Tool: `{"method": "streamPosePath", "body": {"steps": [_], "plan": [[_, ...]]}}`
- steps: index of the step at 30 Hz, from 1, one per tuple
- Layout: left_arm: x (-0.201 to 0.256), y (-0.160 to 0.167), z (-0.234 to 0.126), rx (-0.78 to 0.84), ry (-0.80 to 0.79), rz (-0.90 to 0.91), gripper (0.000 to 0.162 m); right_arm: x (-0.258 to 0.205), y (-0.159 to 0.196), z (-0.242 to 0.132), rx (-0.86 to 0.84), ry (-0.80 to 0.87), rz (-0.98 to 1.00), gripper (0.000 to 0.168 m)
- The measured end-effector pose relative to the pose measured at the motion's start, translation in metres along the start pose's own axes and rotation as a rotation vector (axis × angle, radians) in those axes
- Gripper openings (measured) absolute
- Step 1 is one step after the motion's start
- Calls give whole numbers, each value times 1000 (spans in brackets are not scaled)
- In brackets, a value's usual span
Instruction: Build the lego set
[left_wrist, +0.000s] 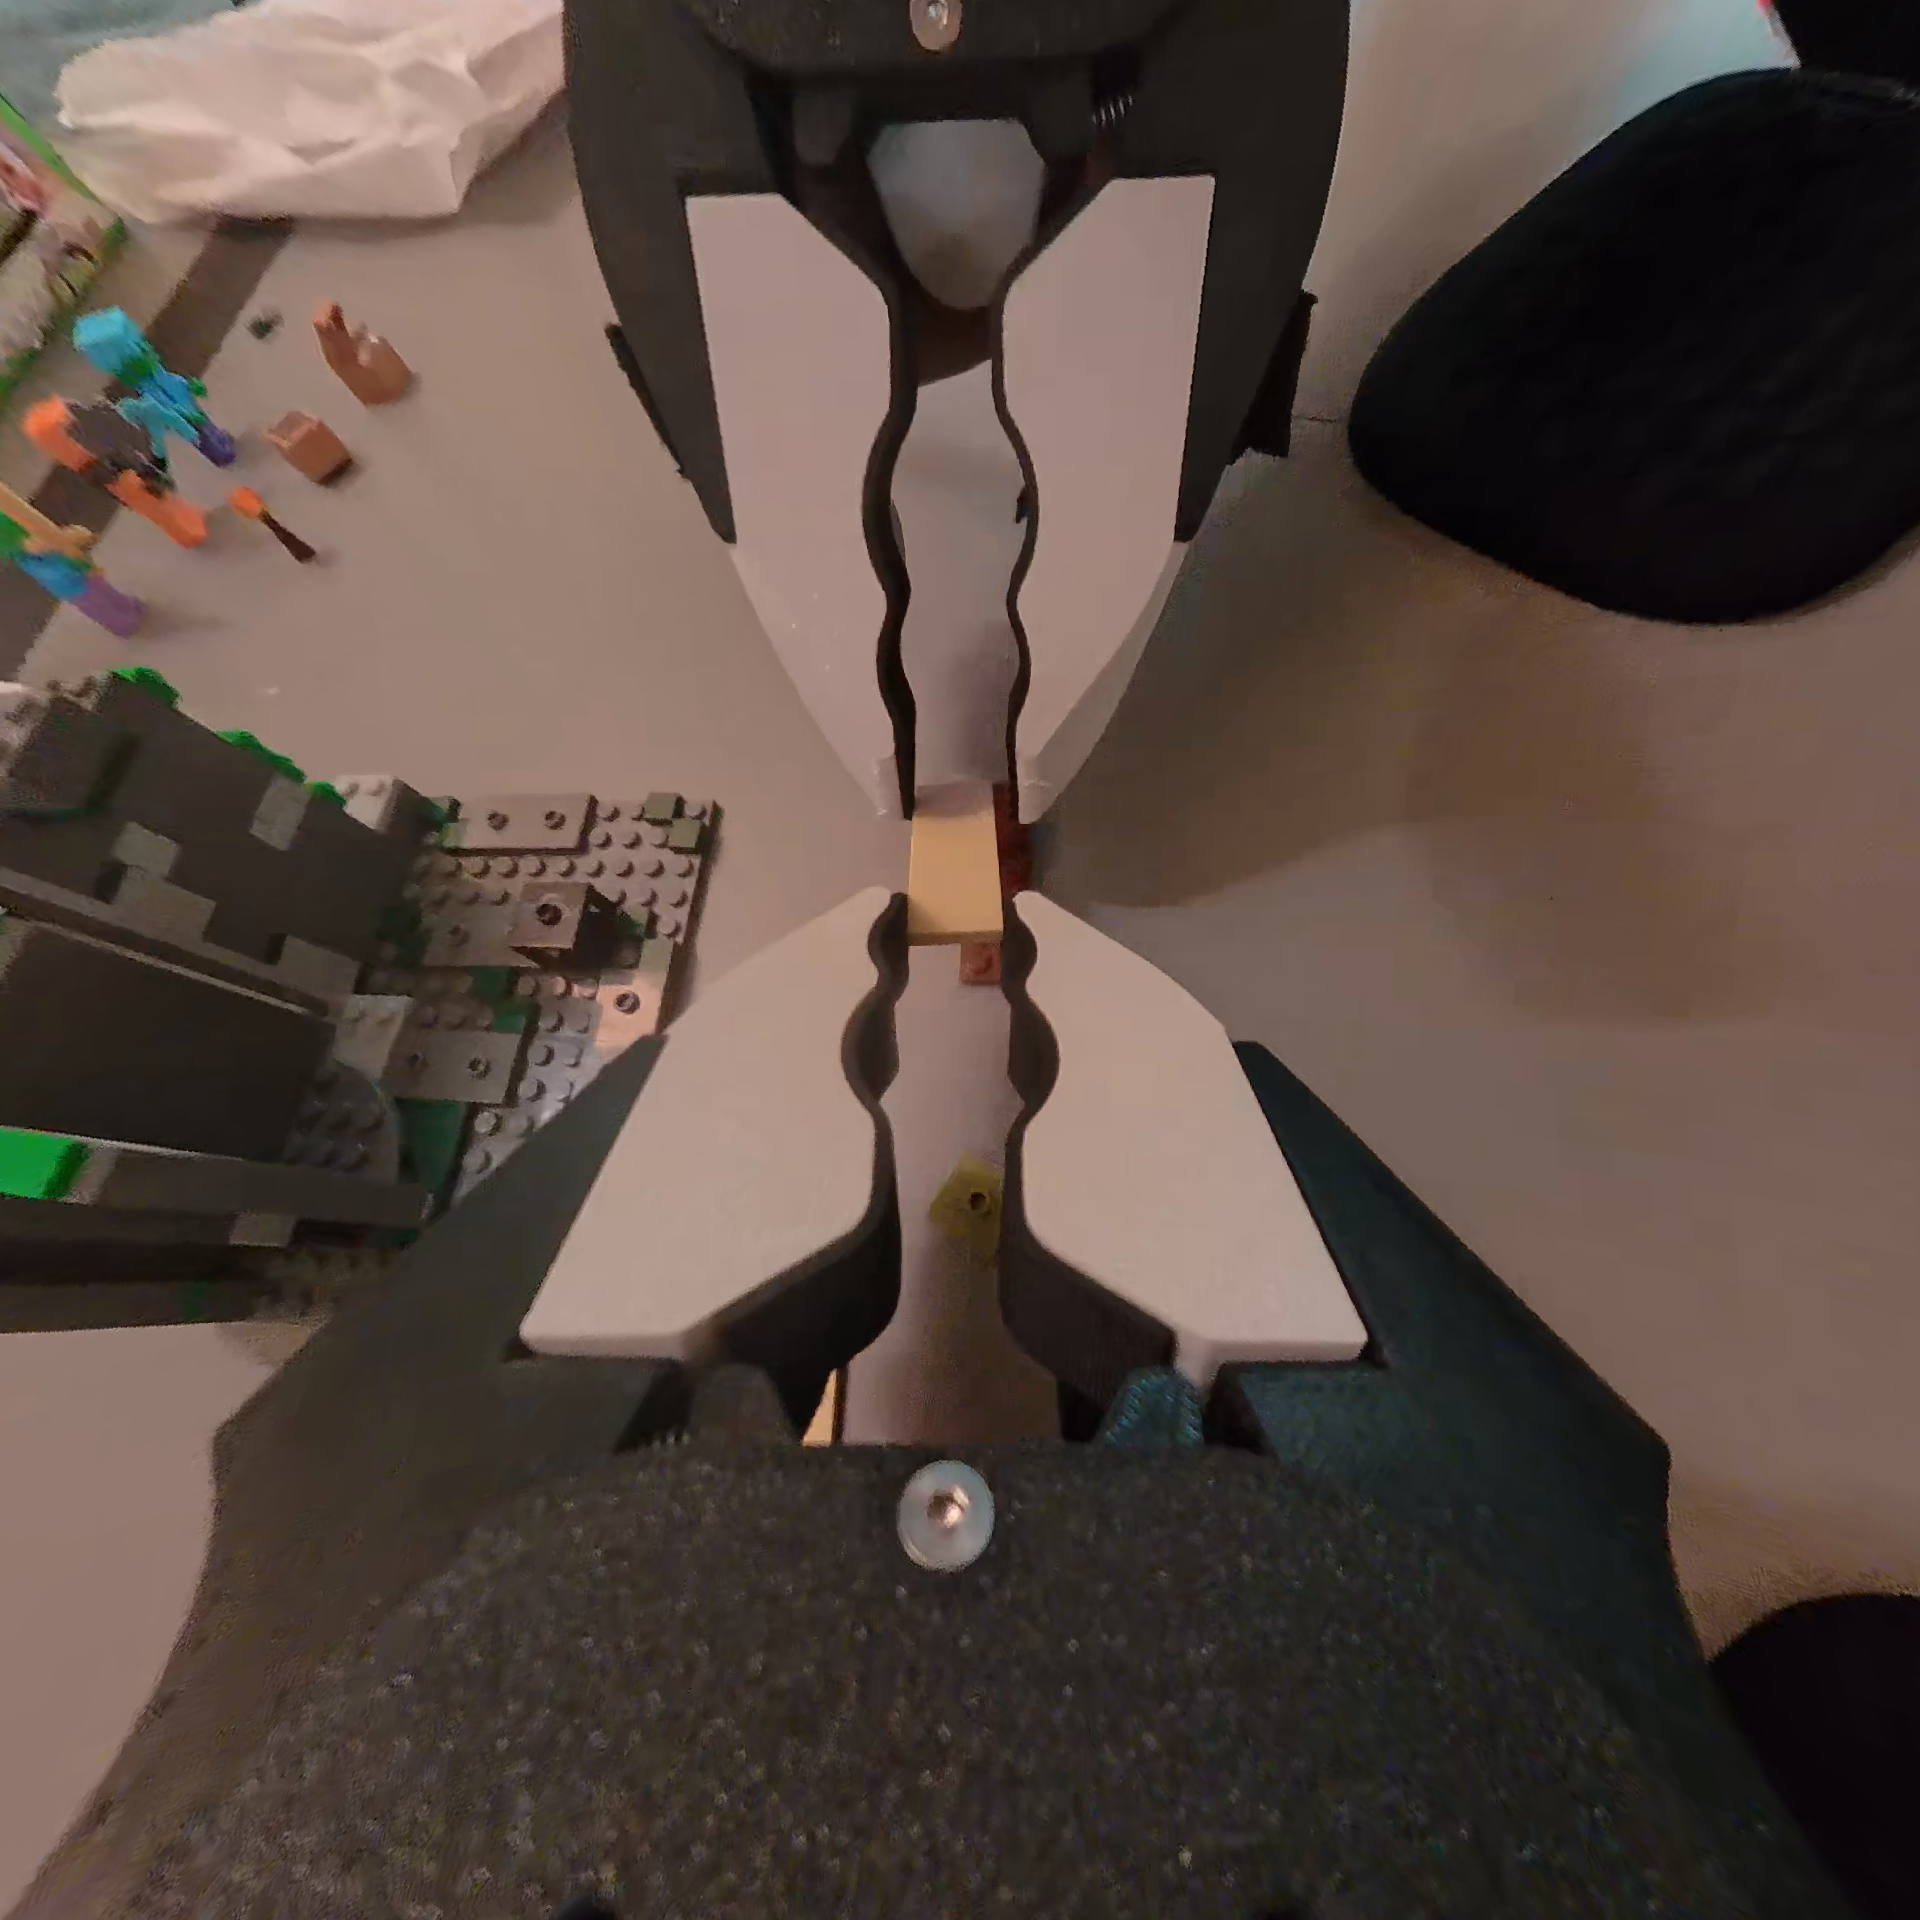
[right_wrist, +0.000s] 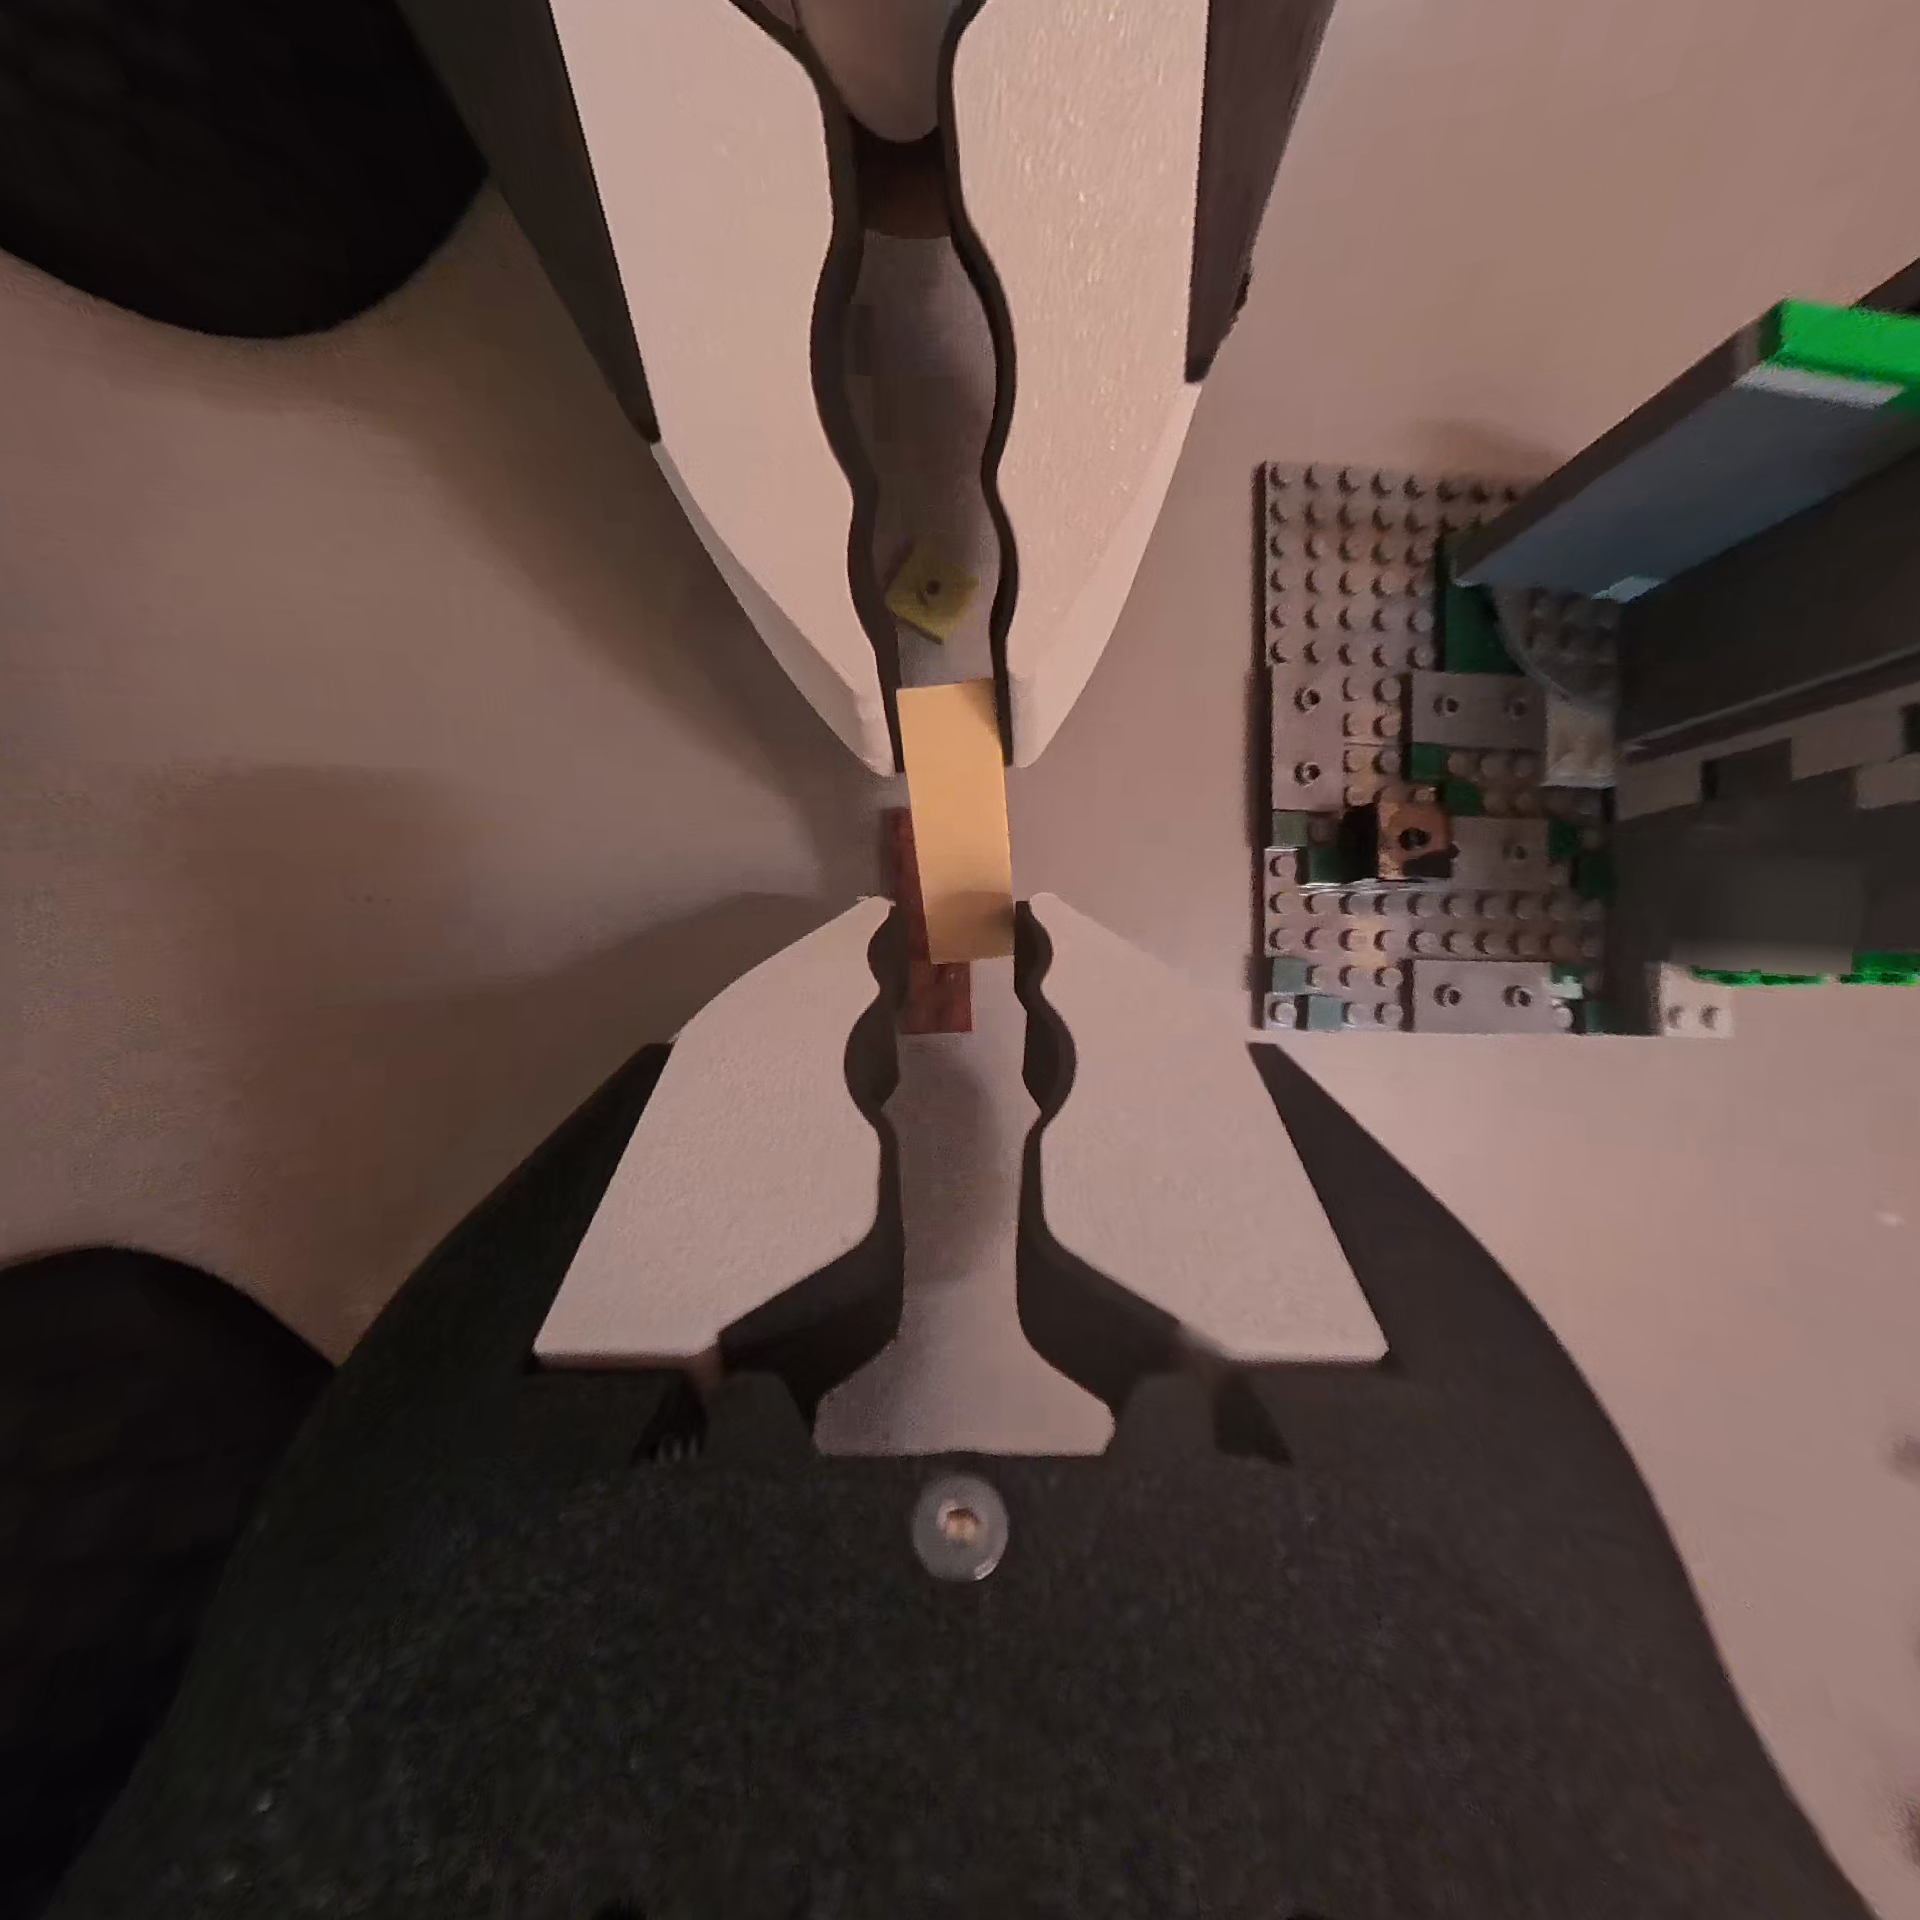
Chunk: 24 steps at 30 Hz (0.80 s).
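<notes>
A flat tan tile (left_wrist: 954, 883) is held between both grippers above the pale table. A dark brown studded plate (left_wrist: 983, 966) lies against its side and partly behind it. My left gripper (left_wrist: 958, 920) is shut on the tile's near end. My right gripper (left_wrist: 961, 800) comes from the opposite side, tip to tip with the left one, and is shut on the far end. The right wrist view shows the same tile (right_wrist: 956, 821), the brown plate (right_wrist: 935, 1003), my right gripper (right_wrist: 956, 925) and my left gripper (right_wrist: 951, 738).
A grey and green Lego build on a studded baseplate (left_wrist: 623, 873) stands left, also in the right wrist view (right_wrist: 1340, 582). A small olive piece (left_wrist: 966, 1205) lies on the table. Minifigures (left_wrist: 156, 405), brown pieces (left_wrist: 358, 358), a white bag (left_wrist: 312, 104) and a black cushion (left_wrist: 1662, 343) lie farther off. Both grippers' tips are close together, under 4 cm apart. The small olive piece (left_wrist: 966, 1205) is about 6 centimeters from my left fingertips. The right camera catches it too, in the right wrist view (right_wrist: 938, 580).
</notes>
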<state>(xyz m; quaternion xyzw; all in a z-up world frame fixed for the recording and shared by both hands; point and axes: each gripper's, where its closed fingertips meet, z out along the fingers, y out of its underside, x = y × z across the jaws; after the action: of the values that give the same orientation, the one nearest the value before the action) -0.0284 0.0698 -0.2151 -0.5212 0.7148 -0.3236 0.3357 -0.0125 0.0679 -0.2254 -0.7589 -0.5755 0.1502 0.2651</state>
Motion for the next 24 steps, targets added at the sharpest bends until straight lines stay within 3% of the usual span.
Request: {"method": "streamPosePath", "body": {"steps": [9, 24], "plan": [[-1, 19, 11, -48, 44, -23, 17, 3, 8, 16, -45, -59, 4, 16], [1, 21, 9, -102, 79, -7, 21, 0, 12, 16, -255, -140, -19, 16]]}}
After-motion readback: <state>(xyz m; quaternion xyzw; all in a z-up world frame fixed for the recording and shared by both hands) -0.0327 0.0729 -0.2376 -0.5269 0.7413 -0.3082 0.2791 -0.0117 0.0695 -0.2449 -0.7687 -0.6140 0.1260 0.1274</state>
